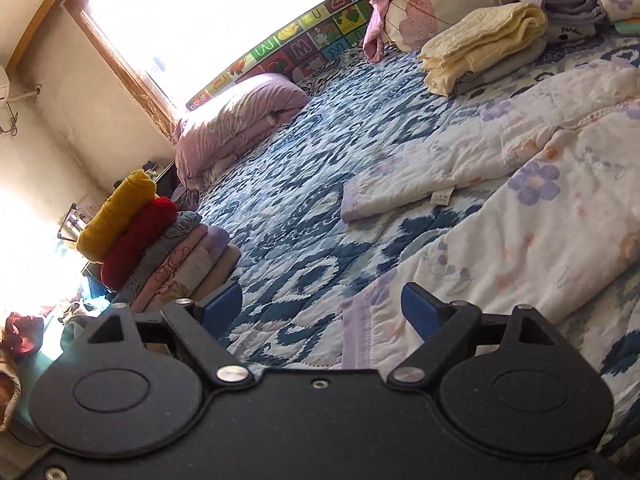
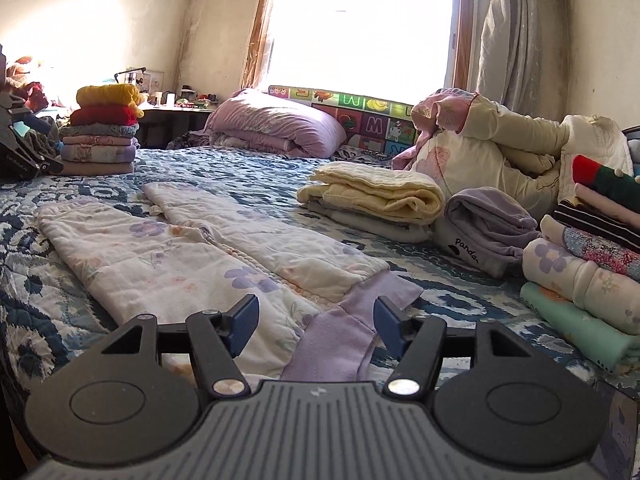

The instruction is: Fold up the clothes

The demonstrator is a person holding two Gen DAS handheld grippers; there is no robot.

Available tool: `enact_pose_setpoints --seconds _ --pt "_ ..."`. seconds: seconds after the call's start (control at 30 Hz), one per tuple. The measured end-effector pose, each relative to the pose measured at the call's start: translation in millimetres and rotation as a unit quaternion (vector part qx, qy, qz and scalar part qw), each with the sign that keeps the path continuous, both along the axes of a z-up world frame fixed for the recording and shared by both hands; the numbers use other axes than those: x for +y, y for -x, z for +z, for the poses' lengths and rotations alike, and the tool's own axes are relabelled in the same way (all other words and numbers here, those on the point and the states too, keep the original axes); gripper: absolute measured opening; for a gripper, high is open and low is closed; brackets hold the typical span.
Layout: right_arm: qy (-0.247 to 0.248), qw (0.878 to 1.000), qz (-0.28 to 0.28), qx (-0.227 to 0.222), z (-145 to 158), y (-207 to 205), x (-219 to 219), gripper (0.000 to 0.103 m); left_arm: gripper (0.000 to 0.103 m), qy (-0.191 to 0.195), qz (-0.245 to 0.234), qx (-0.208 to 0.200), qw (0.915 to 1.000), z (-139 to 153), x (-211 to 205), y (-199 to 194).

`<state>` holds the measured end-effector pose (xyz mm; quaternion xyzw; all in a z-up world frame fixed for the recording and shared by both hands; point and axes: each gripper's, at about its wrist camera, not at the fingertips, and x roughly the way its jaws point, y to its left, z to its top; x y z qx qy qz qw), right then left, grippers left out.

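Tongs L (image 1: 324, 312) & R (image 2: 316, 326) open, empty.

Left claw (image 1: 322, 310) tilted, blue pads spread wide, nothing gripped between them. Right claw (image 2: 316, 326) level, aimed slightly downward, pads parted with nothing pinched. Left claw's black body also visible at far left of right view.
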<state>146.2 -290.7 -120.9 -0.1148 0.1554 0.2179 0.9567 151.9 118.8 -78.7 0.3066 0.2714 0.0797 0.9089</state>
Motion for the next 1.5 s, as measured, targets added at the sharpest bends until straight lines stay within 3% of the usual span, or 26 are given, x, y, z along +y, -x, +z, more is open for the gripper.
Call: enact_pose_setpoints --seconds 0.3,0.53,0.87,0.93,1.07,1.13,1.2,1.33,1.5 --pt "0.11 0.993 0.023 -0.022 -19.1 27.5 13.9 0.064 0.088 -0.035 -0.066 0.018 0.997 -33.3 11.5 28.7" --pt "0.201 0.978 0.031 -0.036 -42.4 42.3 26.5 0.062 0.086 -0.081 -0.145 0.028 0.9856 -61.7 3.8 47.0" --pt "0.27 0.958 0.044 -0.083 -56.7 40.7 39.8 0.058 0.068 -0.119 -0.184 0.02 0.9754 -83.3 6.6 36.3" --pt "0.279 0.954 0.057 -0.094 -57.8 38.9 40.4 0.057 0.06 -0.122 -0.188 0.019 0.9745 -83.6 6.6 33.1" --pt "0.277 0.954 0.065 -0.097 -56.0 33.3 36.5 0.055 0.042 -0.123 -0.194 0.025 0.9731 -85.2 4.6 27.9" --pt "0.275 0.954 0.071 -0.093 -55.6 32.2 35.0 0.049 0.027 -0.123 -0.193 0.023 0.9732 -85.0 2.9 27.9" --pt "0.277 0.954 0.077 -0.084 -55.8 31.0 34.7 0.031 0.018 -0.109 -0.185 0.016 0.9764 -82.3 2.6 28.6" --pt "0.245 0.965 0.068 -0.064 -45.5 26.9 28.7 0.006 0.013 -0.073 -0.158 -0.011 0.9846 -69.1 3.3 21.9" --pt "0.169 0.983 0.041 -0.06 -25.4 14.4 16.3 0.003 0.012 -0.028 -0.128 -0.04 0.9906 -44.0 2.1 0.1"
